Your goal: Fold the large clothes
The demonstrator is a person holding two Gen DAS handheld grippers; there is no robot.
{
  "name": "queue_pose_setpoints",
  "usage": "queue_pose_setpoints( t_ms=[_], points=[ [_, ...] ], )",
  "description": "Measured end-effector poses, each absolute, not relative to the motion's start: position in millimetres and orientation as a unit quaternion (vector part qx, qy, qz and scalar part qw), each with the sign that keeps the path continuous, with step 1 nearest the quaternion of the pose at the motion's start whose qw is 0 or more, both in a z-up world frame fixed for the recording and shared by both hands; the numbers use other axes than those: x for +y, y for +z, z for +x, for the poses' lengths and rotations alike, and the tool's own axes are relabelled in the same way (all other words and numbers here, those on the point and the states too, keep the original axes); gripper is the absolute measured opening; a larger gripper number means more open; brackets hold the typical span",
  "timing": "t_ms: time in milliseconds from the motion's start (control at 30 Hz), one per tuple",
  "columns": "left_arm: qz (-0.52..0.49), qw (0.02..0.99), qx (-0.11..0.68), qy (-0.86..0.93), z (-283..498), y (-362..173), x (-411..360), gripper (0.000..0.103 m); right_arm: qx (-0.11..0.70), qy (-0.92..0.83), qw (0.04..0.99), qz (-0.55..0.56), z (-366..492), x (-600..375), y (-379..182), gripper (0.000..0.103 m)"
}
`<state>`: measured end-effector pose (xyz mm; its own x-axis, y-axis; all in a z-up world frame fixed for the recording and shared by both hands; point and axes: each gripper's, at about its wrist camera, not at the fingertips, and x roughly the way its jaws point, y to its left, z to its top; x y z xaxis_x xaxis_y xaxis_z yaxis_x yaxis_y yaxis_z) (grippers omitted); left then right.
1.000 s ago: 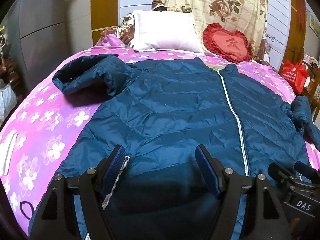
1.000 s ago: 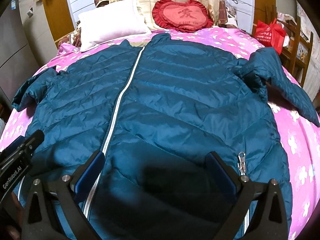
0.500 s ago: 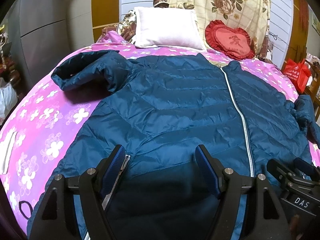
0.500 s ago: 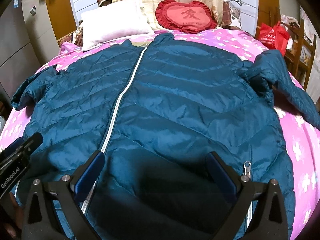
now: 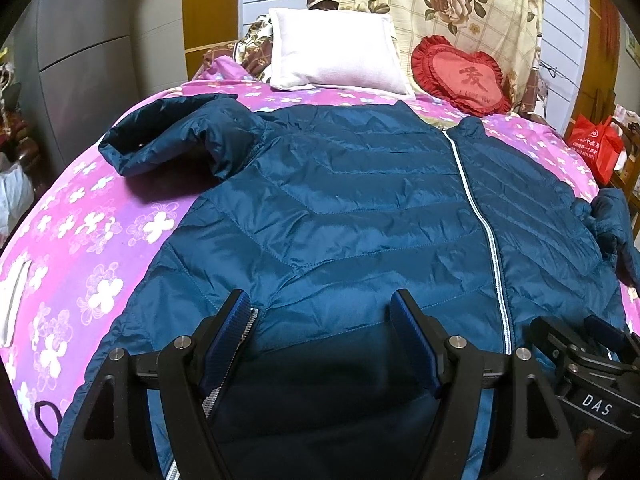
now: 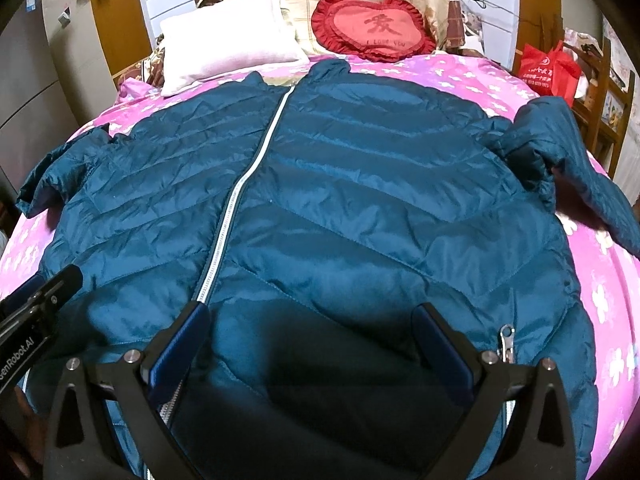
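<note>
While zipped, jacket [image 6: 340, 200] lies collar toward pillow [image 6: 228, 56].

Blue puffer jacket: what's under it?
The blue puffer jacket lies flat, front up and zipped, on a pink floral bedspread, which shows around its edges and sleeves. Whatever is directly beneath the jacket's body is covered and cannot be seen.

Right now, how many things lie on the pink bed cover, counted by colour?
Blue: 1, the jacket
White: 1, the pillow
Red: 1, the heart cushion
Total: 3 on the bed cover
</note>
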<state>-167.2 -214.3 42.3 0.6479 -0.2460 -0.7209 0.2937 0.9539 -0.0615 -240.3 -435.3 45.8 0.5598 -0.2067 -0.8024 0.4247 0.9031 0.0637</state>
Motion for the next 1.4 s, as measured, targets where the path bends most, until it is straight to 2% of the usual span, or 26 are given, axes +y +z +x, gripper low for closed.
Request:
queue_pose_setpoints(
  t_ms=[600,867,1233,1400],
  points=[
    [0.014,0.904,0.406,-0.13,-160.2,40.6,-198.8,0.053,0.433,-0.176,0.876,0.117,-228.5,-439.4,49.7,0.103],
    [0.0,0.901,0.414,-0.128,-147.1,61.0,-180.4,0.053,0.443,-0.163,0.876,0.101,-214.4,-441.6,47.4,0.103],
    [0.02,0.925,0.377,-0.033,-35.7,115.2,-115.1,0.053,0.441,-0.145,0.88,0.102,-206.0,-442.1,51.8,0.103],
    [0.075,0.921,0.382,0.004,31.1,107.8,-109.0,0.053,0.445,-0.136,0.879,0.103,-203.3,-438.2,48.9,0.103]
  ],
)
